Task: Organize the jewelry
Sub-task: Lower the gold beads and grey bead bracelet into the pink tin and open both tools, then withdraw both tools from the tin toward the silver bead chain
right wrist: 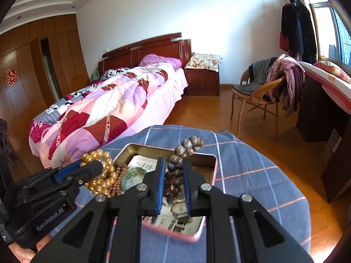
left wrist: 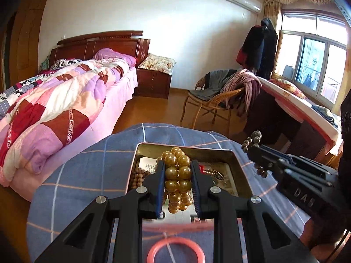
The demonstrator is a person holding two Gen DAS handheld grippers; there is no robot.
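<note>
Bedroom scene, 2 wrist views. The left gripper is clamped on a strand of gold beads, whose doubled rows run lengthwise between the fingers and spill past both the tips and the heels. The right gripper is likewise clamped on a strand of dark beads, with a paler cluster curling up beyond its tips. Both loads hang directly over an open metal tin, which rests on a blue checked cloth; the tin lies below and just ahead of both sets of fingers, its long axis running away from the cameras. Neither hand is clearly nearer: the left hangs at the tin's left side, the right toward its middle. Inside the tin lie a printed card, a strand of small brown beads, a green stone and a watch, so any lowering must land on a crowded floor. A pink bangle lies on the cloth before the tin, under the left gripper. The 2 grippers sit close, side by side, and could foul each other.
</note>
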